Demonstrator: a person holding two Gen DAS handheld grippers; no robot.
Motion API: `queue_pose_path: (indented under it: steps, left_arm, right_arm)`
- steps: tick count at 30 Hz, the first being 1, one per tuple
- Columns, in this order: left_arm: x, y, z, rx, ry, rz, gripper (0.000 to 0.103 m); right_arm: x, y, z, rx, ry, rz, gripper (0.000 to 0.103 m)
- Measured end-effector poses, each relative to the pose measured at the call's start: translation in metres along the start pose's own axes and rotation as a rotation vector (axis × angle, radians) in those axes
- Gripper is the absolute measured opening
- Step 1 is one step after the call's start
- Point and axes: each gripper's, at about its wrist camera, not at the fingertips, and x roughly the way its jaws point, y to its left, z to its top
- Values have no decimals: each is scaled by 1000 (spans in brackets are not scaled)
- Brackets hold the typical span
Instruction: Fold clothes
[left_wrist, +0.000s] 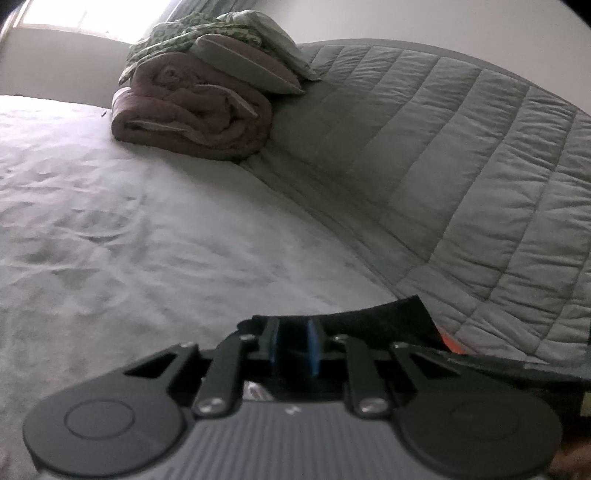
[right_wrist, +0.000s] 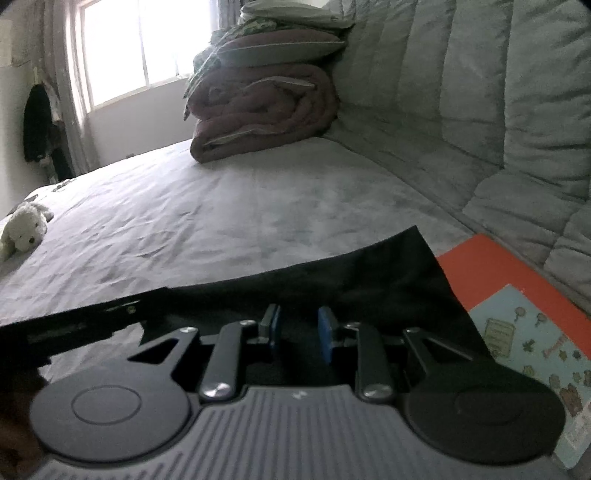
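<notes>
1. My left gripper (left_wrist: 292, 341): jaws parted a little, black garment (left_wrist: 369, 317) lying between and just ahead; whether the pads bite the cloth, cannot tell.
2. My right gripper (right_wrist: 298, 332): jaws apart, same black garment (right_wrist: 332, 280) under and ahead of them, not pinched as far as I see.
3. Garment's far edge runs crosswise to both jaws, on the bed sheet (right_wrist: 221, 206).
4. Orange book (right_wrist: 517, 295) lies right of my right jaws, partly under the cloth.
5. Judgement: both equally near; grip the edge.

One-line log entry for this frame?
stage: fold start | left gripper: open over black garment | right gripper: open over it | bed
</notes>
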Motion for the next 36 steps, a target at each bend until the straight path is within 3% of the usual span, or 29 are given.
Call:
queue_pose_path:
  steps: [6, 11, 23, 36]
  left_arm:
    - [-19, -14, -1, 59, -23, -21, 18]
    - [-31, -37, -17, 137, -6, -59, 21]
    - [-23, -39, -33, 148, 60, -8, 21]
    - [-14, -32, -35, 135, 82, 5, 21]
  right_arm:
    - [-12, 4, 2, -14, 19, -7, 27]
    - [-21, -4, 6, 49, 58, 4, 27]
    - [-22, -10, -8, 35, 154, 0, 27]
    - [-15, -18, -15, 80, 188, 10, 26]
